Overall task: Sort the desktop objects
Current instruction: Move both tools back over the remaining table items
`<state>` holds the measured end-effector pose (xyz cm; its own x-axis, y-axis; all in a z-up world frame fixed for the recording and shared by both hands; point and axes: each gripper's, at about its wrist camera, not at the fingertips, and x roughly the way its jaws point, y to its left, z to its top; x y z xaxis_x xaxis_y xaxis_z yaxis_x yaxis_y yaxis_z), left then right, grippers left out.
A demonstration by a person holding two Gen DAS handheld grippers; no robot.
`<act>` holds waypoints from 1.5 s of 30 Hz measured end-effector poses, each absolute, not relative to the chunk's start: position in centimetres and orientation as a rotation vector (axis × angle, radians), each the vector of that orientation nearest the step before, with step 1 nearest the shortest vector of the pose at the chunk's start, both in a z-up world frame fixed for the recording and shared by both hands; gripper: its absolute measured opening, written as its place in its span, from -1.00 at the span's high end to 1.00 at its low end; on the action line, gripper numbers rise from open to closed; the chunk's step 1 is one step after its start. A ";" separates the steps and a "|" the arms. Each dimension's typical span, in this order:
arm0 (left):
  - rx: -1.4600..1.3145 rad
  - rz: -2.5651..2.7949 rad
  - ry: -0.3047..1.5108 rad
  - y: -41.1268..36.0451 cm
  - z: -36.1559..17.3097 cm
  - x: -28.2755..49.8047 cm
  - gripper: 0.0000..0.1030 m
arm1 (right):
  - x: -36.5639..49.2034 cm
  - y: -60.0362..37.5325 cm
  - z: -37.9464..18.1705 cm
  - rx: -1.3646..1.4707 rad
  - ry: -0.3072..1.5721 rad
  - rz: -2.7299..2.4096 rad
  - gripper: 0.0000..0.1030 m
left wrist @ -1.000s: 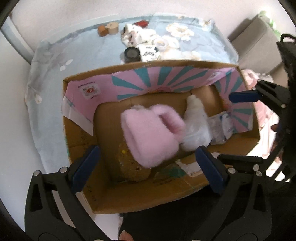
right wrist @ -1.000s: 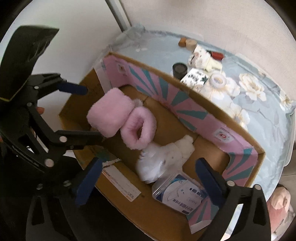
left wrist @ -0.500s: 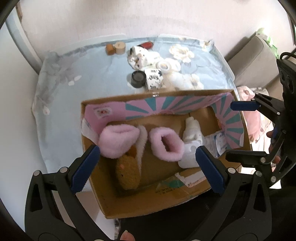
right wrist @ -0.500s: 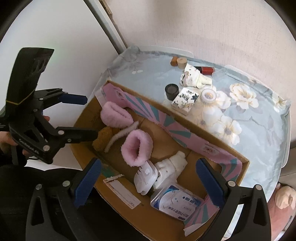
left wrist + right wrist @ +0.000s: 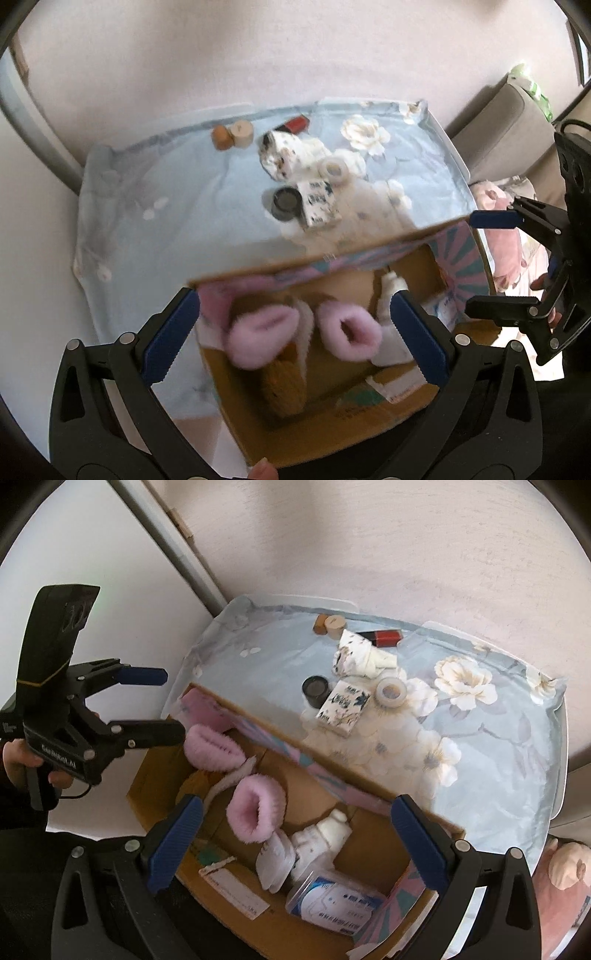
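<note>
Left wrist view: left gripper (image 5: 295,341) has jaws spread wide, holding nothing, above the cardboard box (image 5: 332,432). Pink fluffy slippers (image 5: 347,334) lie inside the box at 6 o'clock; a black jar (image 5: 285,204) and patterned box (image 5: 318,203) rest on the floral cloth (image 5: 177,221) at 12. Right wrist view: right gripper (image 5: 295,843) is likewise released and empty; a white bottle (image 5: 325,840) and plastic case (image 5: 334,901) lie in the box at 6 o'clock; tape roll (image 5: 391,691) lies on the cloth at 1 o'clock.

Both grippers are pulling back and up from the brown cardboard box (image 5: 332,406). The fluffy pink slippers (image 5: 255,814), a second ago bunched just ahead of the left gripper (image 5: 291,339), now lie apart, openings upward, between its spread fingers.
</note>
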<state>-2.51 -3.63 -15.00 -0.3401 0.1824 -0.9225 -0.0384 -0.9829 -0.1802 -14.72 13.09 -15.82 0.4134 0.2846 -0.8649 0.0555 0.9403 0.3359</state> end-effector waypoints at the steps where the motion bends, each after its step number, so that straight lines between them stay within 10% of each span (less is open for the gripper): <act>1: -1.718 2.460 -0.189 -3.8 -14.9 -2.9 -0.99 | -14.4 12.9 -15.8 0.339 1.142 0.143 -0.98; 15: -1.630 2.504 -0.183 -9.8 -15.2 -12.2 -0.99 | -7.9 10.5 -16.8 0.345 1.182 0.083 -0.98; 24: -1.434 2.249 0.237 -5.5 -18.9 -15.2 -0.99 | -2.7 10.1 -20.0 0.138 1.265 0.259 -0.98; 45: -1.338 1.952 0.398 -2.3 -28.2 -15.2 -0.52 | -0.1 11.4 -26.0 -0.181 1.271 0.570 -0.95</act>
<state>-15.22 -2.26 -28.17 -0.1976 0.3886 -0.9000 -0.7101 -0.6896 -0.1418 -0.12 11.43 -26.04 0.1796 0.3030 -0.9359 -0.4973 0.8489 0.1794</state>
